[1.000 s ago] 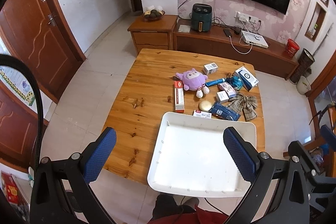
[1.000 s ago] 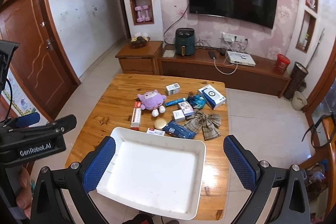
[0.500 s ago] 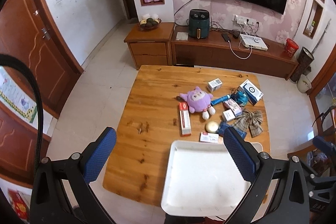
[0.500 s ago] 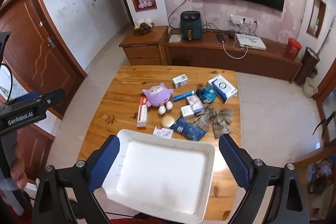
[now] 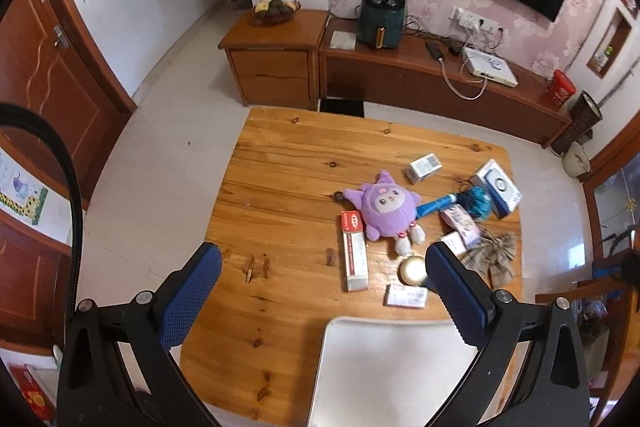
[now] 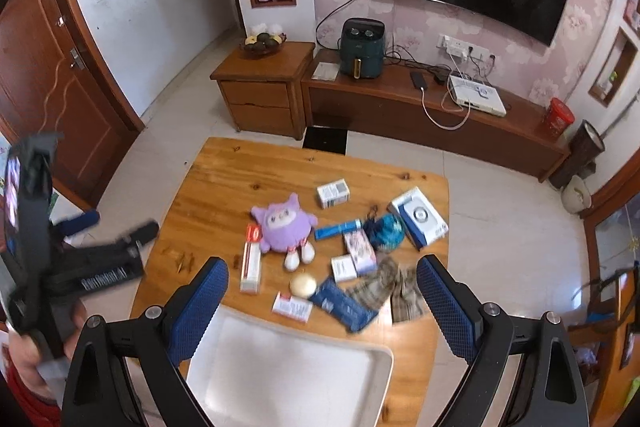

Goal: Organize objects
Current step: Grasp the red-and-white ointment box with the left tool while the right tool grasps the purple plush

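A white tray (image 5: 384,379) (image 6: 288,375) lies at the near edge of a wooden table (image 5: 280,187) (image 6: 224,187). Beyond it lie a purple plush toy (image 5: 384,211) (image 6: 284,225), a red-and-white toothpaste box (image 5: 354,251) (image 6: 250,261), a round cream tin (image 5: 412,269) (image 6: 303,285), a plaid bow (image 5: 494,259) (image 6: 394,291), a blue pouch (image 6: 344,303), a teal ball (image 5: 478,201) (image 6: 386,233) and several small boxes. My left gripper (image 5: 320,291) is open and empty, high above the table. My right gripper (image 6: 322,301) is open and empty above the tray's far edge.
A white-and-blue box (image 5: 498,187) (image 6: 418,217) sits by the table's right edge. A low wooden cabinet (image 5: 276,63) (image 6: 260,91) and a TV bench (image 6: 440,115) stand behind the table. The left gripper's body (image 6: 80,267) shows at the left of the right wrist view.
Both grippers have moved forward and lower toward the objects; the tray has slid down toward the bottom of both views. Both stay open and empty.
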`<state>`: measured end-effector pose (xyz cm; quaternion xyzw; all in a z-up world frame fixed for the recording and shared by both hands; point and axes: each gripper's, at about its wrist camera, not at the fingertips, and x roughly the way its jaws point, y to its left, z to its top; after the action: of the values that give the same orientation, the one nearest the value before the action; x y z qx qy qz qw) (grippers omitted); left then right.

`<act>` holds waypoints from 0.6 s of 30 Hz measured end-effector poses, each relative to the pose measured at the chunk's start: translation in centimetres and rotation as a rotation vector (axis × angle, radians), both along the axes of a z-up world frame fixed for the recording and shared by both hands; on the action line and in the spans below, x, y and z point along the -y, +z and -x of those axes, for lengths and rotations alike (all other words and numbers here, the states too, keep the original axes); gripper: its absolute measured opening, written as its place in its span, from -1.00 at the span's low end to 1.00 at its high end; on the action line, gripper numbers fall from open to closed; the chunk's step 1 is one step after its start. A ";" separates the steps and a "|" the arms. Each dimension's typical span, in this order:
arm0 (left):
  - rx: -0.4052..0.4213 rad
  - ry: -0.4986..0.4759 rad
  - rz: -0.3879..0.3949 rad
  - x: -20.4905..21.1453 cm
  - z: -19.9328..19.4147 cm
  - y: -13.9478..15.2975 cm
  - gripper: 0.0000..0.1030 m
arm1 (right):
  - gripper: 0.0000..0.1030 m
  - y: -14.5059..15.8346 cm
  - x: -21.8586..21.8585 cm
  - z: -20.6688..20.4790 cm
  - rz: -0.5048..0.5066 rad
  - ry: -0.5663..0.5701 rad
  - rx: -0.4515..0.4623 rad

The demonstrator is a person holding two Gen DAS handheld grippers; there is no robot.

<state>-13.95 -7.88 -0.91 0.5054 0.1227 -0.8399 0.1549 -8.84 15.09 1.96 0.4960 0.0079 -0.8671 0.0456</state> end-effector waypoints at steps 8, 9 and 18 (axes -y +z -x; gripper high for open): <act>0.120 0.049 -0.003 0.1 4.7 -9.8 0.98 | 0.86 -8.9 0.7 8.5 0.088 -0.033 0.058; 0.136 0.046 0.000 -0.1 5.3 -11.1 0.98 | 0.86 -10.2 0.9 9.3 0.100 -0.033 0.067; 0.258 0.080 -0.075 -0.4 8.3 -19.7 0.95 | 0.86 -21.8 2.2 15.2 0.196 -0.058 0.219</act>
<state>-22.26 -7.45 -20.59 0.6092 0.1532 -0.7560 0.1839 -24.01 12.87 -19.83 0.5807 -0.0961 -0.8054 0.0693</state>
